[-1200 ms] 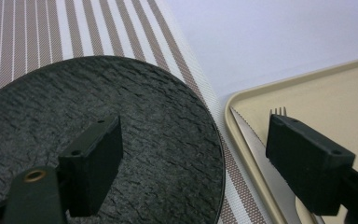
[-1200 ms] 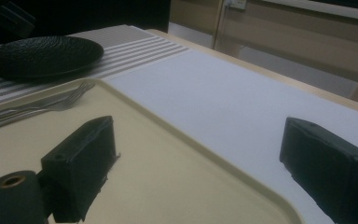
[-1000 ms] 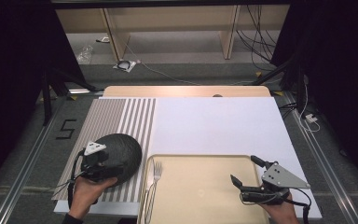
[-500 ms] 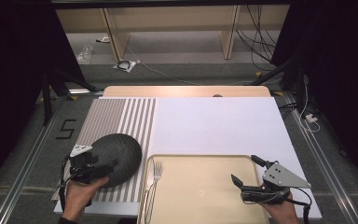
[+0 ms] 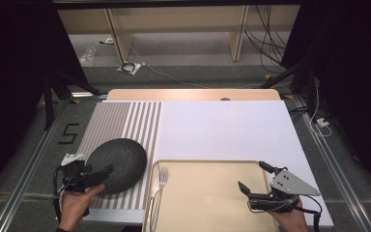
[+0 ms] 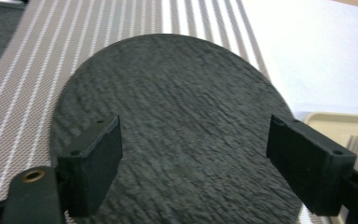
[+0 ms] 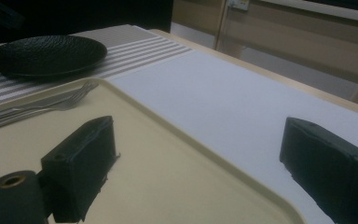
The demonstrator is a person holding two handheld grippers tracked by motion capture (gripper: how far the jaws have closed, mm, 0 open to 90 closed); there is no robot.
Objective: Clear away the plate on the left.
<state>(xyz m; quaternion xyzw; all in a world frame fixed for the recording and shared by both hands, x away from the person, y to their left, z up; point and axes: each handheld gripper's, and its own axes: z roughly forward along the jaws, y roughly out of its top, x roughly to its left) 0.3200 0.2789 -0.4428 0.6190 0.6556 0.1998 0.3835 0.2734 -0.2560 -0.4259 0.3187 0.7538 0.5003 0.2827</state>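
Observation:
A black textured plate (image 5: 118, 163) (image 6: 177, 116) lies on the striped placemat (image 5: 125, 121) at the front left. My left gripper (image 5: 101, 175) (image 6: 196, 168) hovers at the plate's near-left rim, open, with its jaws spread wide over the plate and nothing held. A beige tray (image 5: 207, 198) (image 7: 168, 186) sits at the front centre, and a fork (image 5: 160, 180) (image 7: 51, 105) lies along its left side. Over the tray's right part, my right gripper (image 5: 251, 175) (image 7: 200, 163) stands open and empty. The right gripper view shows the plate (image 7: 46, 53) far off on the placemat (image 7: 135, 51).
A white mat (image 5: 222, 130) (image 7: 223, 98) covers the table beyond the tray and to its right. The wooden table edge (image 5: 193, 94) runs along the back. Cables and shelving stand on the floor behind, and rails flank the table.
My left gripper has drawn back toward the front left, from over the plate to its near rim. The plate has stayed on the placemat. The right gripper has barely moved.

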